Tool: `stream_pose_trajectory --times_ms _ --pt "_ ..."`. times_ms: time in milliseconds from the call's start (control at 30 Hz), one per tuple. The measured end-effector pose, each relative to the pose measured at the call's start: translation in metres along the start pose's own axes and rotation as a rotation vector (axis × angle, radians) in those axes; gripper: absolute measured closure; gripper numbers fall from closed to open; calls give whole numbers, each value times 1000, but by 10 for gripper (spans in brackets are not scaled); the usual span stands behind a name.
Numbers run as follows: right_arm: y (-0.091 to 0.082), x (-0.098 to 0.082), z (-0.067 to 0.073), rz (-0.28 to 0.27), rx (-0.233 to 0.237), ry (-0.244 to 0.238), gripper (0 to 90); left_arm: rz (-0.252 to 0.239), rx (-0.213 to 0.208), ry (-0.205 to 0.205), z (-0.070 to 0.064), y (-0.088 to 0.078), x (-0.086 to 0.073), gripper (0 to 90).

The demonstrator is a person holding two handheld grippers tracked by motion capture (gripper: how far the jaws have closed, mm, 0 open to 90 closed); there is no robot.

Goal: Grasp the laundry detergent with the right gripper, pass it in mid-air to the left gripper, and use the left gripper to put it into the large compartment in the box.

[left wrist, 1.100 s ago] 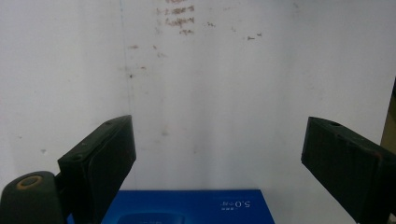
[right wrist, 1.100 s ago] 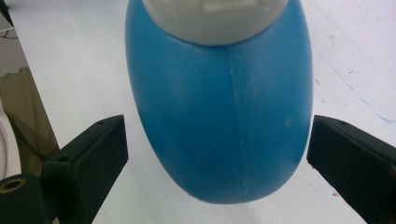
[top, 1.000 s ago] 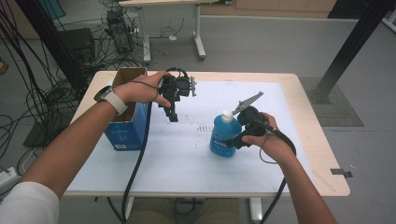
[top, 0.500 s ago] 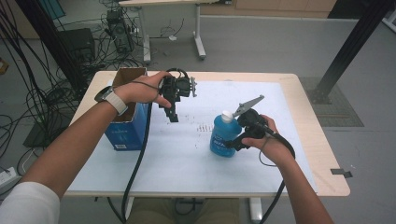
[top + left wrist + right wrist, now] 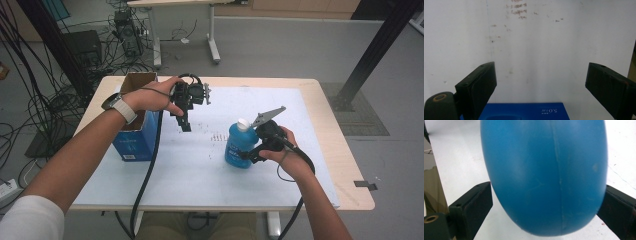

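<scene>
A blue bottle (image 5: 240, 146) with a white cap stands upright on the white table mat (image 5: 190, 175), right of the middle. My right gripper (image 5: 248, 154) reaches it from the right, low on its body. In the right gripper view the blue bottle (image 5: 544, 170) sits between the two black jaws, which lie against its sides, so the right gripper (image 5: 547, 185) is shut on it. My left gripper (image 5: 185, 125) hangs above the mat beside a blue box (image 5: 134, 141), pointing down. In the left gripper view the left gripper (image 5: 540, 73) is open, with bare mat between its jaws.
The blue box stands at the table's left edge with its brown top flaps open; its lid edge (image 5: 524, 111) lies under the left jaws. Faint pen marks (image 5: 218, 136) dot the mat's middle. Cables trail from both grippers over the front edge.
</scene>
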State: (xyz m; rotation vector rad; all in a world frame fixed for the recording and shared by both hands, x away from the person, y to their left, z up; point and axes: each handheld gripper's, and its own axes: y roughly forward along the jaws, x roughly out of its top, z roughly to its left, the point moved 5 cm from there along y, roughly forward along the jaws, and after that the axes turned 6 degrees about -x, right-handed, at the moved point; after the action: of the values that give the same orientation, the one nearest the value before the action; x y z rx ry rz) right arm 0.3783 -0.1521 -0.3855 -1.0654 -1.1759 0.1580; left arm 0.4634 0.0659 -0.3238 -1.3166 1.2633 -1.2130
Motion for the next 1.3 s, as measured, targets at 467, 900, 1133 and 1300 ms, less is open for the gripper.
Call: stream_pose_trajectory --times_ms 467,900,1133,1300 --pt "4 -4 1 -40 0 5 58 -4 1 -2 -1 0 -1 104" --pt "8 -9 1 -67 -5 11 74 -4 0 -4 -1 1 -1 104" --pt "10 -11 1 -85 4 14 100 -3 -1 -1 -1 1 -1 105" --pt "11 -12 1 -98 6 18 109 -3 -1 -2 -1 1 -1 105"
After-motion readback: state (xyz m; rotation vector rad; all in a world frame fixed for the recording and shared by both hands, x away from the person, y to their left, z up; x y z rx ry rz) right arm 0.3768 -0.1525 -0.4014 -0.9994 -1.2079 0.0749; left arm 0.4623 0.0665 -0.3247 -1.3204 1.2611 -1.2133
